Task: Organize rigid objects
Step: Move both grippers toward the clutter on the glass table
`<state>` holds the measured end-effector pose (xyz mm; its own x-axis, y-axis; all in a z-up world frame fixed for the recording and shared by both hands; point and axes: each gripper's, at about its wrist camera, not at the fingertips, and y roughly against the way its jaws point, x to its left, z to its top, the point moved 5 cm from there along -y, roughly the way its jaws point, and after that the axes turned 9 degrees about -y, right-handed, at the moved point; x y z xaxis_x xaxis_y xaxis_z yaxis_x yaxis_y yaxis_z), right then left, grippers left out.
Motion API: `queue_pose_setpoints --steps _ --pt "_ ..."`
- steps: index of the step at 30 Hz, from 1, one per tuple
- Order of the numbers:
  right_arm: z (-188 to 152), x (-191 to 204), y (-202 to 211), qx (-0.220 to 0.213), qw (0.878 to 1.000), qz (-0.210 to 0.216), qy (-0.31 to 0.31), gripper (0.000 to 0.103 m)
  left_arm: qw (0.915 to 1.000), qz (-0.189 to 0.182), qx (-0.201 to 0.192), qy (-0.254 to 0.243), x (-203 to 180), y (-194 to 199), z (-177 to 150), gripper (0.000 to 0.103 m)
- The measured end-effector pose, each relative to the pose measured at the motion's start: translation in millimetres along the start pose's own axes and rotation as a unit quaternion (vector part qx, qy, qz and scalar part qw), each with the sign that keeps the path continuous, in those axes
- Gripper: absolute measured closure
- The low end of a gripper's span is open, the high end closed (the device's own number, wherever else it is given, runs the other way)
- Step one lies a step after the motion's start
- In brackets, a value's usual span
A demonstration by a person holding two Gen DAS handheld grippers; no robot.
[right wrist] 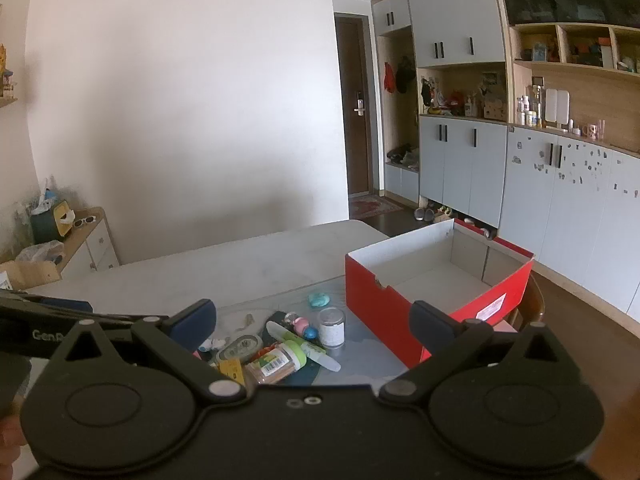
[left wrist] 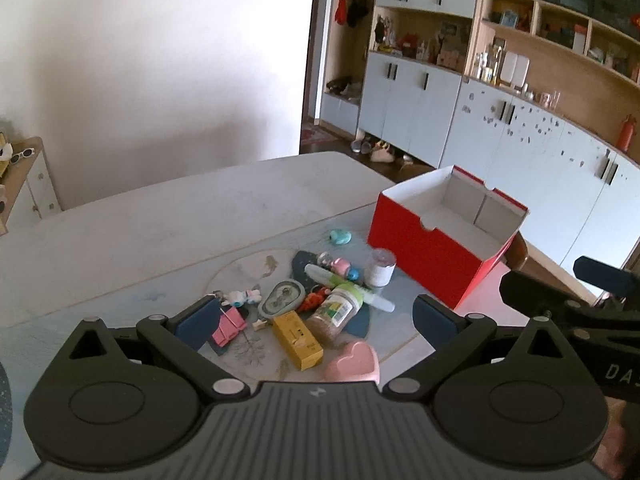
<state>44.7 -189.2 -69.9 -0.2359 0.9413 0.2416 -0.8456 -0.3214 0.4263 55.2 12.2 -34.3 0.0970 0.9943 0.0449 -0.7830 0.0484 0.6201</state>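
Left gripper (left wrist: 316, 314) spread wide, grasping nothing, above a heap of small hard things on the pale table (left wrist: 160, 216). Right gripper (right wrist: 314, 318) likewise released. In the heap: yellow carton (left wrist: 298, 336), clear ribbed jar (left wrist: 338, 312) on its side, glossy pink heart dish (left wrist: 354, 362), white-labelled tin (left wrist: 380, 268). Just beside, red cardboard box (left wrist: 424, 256), white-lined, open-topped.

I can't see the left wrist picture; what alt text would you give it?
An open gripper hovers over a pile of small things on a table: a yellow box, a spice jar, a pink heart-shaped dish and little toys. An open red box, nothing visible inside, stands to the right.
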Motion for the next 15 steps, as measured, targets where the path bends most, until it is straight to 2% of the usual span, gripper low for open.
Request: queue_pose_setpoints --steps 10,15 --pt "2.9 1.1 -9.1 0.003 1.0 0.009 0.008 0.0 0.9999 0.003 0.003 0.011 10.7 -6.8 0.4 0.0" --pt "2.6 -3.1 -24.4 0.027 0.999 0.027 0.004 0.0 0.9994 0.01 0.004 0.033 23.1 -12.3 0.9 0.0"
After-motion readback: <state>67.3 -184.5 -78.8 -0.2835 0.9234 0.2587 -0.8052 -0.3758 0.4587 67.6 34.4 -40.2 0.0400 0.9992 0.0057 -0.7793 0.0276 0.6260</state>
